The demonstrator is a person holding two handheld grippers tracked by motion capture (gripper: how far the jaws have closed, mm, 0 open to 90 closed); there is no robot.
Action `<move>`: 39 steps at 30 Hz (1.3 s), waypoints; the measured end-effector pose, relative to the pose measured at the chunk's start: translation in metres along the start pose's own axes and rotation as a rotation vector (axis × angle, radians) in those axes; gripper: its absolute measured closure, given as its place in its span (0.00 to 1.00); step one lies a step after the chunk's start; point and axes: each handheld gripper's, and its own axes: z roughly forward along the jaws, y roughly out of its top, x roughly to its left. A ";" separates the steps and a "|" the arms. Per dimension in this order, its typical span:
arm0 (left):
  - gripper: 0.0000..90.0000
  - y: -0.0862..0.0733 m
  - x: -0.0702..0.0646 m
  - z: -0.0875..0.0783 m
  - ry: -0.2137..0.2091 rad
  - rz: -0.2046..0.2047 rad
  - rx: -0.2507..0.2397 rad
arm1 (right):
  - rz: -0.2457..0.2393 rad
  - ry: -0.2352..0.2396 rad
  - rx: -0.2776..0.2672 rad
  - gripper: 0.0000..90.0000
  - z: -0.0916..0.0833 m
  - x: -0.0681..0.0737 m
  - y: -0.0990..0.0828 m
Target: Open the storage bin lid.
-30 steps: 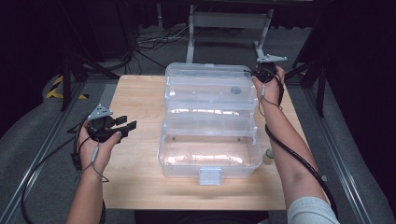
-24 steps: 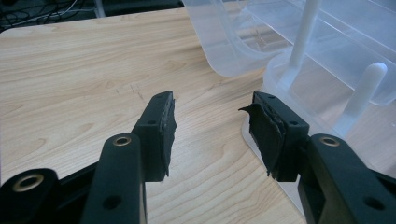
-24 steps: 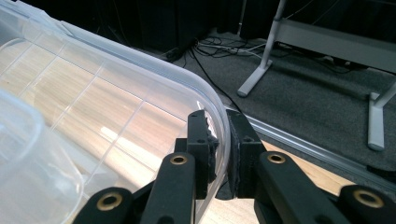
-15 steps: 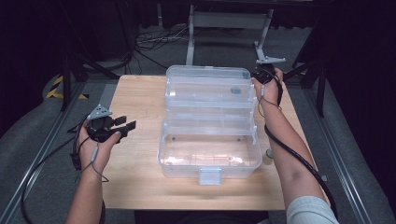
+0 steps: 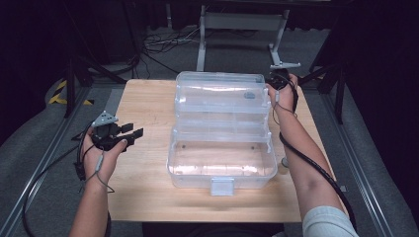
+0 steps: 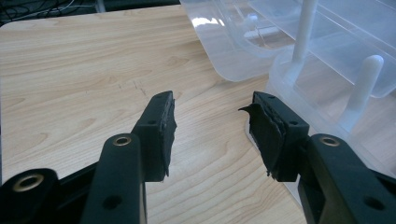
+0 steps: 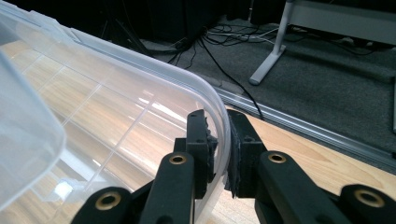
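1. Nearest us, we held the left hand-held gripper over the bare table, its jaws standing wide apart with nothing between them.
2. Just past its right jaw, in the left gripper view, we saw the clear plastic box close by, not touching the pads, with two white posts rising from its lower tray.
3. Farther off, we had the right hand-held gripper at the box's far right corner.
4. In the right gripper view, its jaws were nearly closed on the rim of the open lid, one pad inside the wall and one outside.
5. Beyond that hand-held gripper, we saw cables on the grey floor.
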 end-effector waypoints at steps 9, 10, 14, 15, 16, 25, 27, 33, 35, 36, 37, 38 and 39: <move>0.57 -0.001 0.001 0.000 0.000 -0.001 0.002 | 0.011 0.009 0.008 0.90 0.003 -0.002 -0.003; 0.57 -0.001 0.001 0.000 0.000 -0.002 0.003 | 0.014 0.011 0.007 0.90 0.003 -0.002 -0.003; 0.56 -0.002 0.000 0.001 -0.003 0.001 0.006 | 0.018 0.015 0.016 0.90 0.004 -0.003 -0.004; 0.56 -0.002 0.000 0.001 -0.003 0.002 0.007 | 0.021 0.016 0.016 0.90 0.005 -0.003 -0.004; 0.56 -0.002 0.001 0.001 -0.003 0.003 0.007 | 0.025 0.020 0.017 0.90 0.005 -0.003 -0.004; 0.53 -0.005 0.001 0.000 0.002 0.022 -0.003 | 0.035 0.026 0.032 0.90 0.009 -0.005 -0.007; 0.52 -0.006 0.002 0.000 -0.001 0.021 -0.001 | 0.031 0.026 0.036 0.90 0.009 -0.005 -0.006; 0.50 -0.007 0.001 0.002 -0.009 0.025 0.019 | 0.032 0.028 0.042 0.90 0.009 -0.006 -0.006; 0.49 -0.006 0.001 0.002 -0.008 0.033 0.011 | 0.027 0.029 0.042 0.90 0.010 -0.006 -0.006; 0.49 -0.006 0.001 0.002 -0.007 0.037 0.007 | 0.027 0.029 0.042 0.90 0.010 -0.006 -0.006; 0.48 -0.006 0.001 0.002 -0.007 0.037 0.008 | 0.019 0.027 0.043 0.89 0.009 -0.005 -0.006; 0.48 -0.005 0.001 0.002 -0.010 0.035 0.008 | 0.006 0.022 0.034 0.87 0.008 -0.004 -0.005; 0.48 -0.005 0.001 0.002 -0.010 0.034 0.010 | 0.004 0.017 0.022 0.84 0.007 -0.004 -0.004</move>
